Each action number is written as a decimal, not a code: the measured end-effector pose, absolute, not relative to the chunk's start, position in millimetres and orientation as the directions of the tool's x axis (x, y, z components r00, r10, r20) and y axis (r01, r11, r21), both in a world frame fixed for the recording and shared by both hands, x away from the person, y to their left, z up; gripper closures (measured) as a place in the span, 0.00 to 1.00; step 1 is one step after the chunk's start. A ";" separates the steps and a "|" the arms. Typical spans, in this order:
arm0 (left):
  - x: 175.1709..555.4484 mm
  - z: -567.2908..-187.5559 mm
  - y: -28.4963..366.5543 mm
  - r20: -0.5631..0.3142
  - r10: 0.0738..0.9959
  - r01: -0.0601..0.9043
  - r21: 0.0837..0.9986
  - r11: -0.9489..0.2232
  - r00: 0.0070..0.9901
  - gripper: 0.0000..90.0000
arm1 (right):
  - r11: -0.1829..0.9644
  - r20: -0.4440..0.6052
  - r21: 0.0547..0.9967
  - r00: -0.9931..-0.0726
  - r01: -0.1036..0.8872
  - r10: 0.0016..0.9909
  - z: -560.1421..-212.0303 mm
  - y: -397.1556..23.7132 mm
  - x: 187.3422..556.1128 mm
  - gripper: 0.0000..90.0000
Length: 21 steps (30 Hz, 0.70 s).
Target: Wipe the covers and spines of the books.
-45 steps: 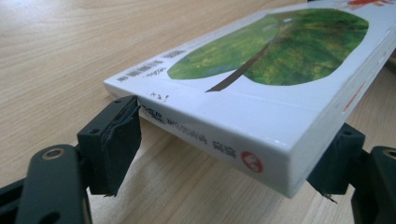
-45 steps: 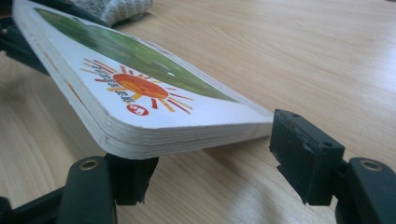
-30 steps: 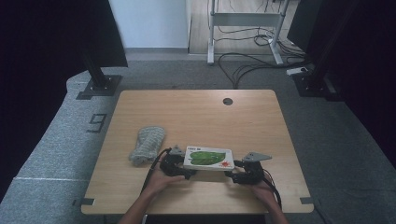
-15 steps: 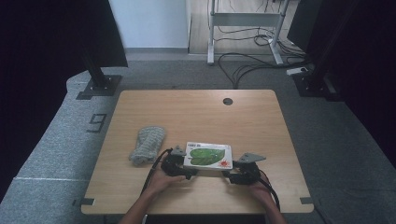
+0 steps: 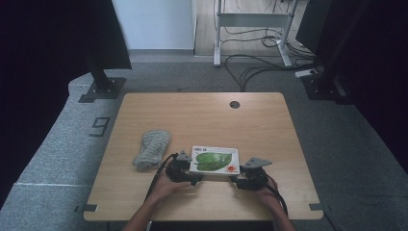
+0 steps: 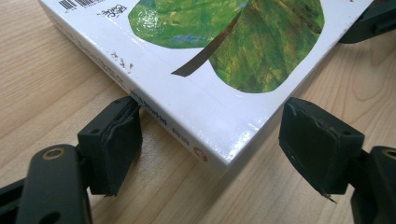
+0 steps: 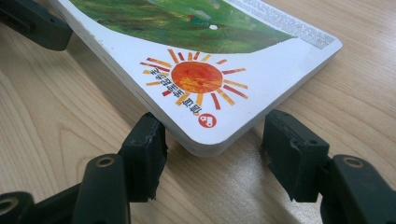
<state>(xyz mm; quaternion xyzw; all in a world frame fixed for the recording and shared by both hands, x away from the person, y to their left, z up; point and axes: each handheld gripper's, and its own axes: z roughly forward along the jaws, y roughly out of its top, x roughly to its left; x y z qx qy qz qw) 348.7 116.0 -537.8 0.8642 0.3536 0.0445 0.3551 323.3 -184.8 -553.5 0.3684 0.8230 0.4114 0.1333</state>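
High view: board book (image 5: pixel 214 160) flat near the front edge of the surface (image 5: pixel 202 115), a little right of the middle, left gripper (image 5: pixel 185 169) at its near-left corner, right gripper (image 5: pixel 246 177) at its near-right corner. Grey knitted cloth (image 5: pixel 151 148) just left of the book, apart from it; cable hole (image 5: pixel 234 104) near the far edge, well clear. Nothing between book and far edge to block a slide or a lift

Left gripper view: fingers (image 6: pixel 112 142) standing wide either side of the spine corner, one pad touching or nearly touching the spine, the other apart from the front edge; no real squeeze visible. Glossy white cover (image 6: pixel 196 84), likely slippery; thick stiff pages, so probably rigid and fairly light, best taken across the thickness at an edge or corner rather than across the cover

Right gripper view: fingers (image 7: pixel 147 149) spread round the rounded sun-printed corner (image 7: pixel 196 79), just closed in somewhat, corner between them, left pad about touching, right pad short of the edge. Corner raised slightly off the wood, giving room to slip a pad underneath
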 end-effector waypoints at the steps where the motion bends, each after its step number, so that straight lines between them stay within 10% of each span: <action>1: 348.6 -537.7 115.9 -0.173 0.643 0.579 0.645 -0.499 0.746 0.24 | 0.391 0.082 0.774 -0.692 0.497 0.717 -553.5 -184.5 323.4 0.44; 21: 346.2 -508.6 135.9 -0.120 0.696 0.545 0.720 -0.430 0.708 0.25 | 0.368 0.090 0.775 -0.665 0.514 0.741 -553.6 -189.3 329.3 0.44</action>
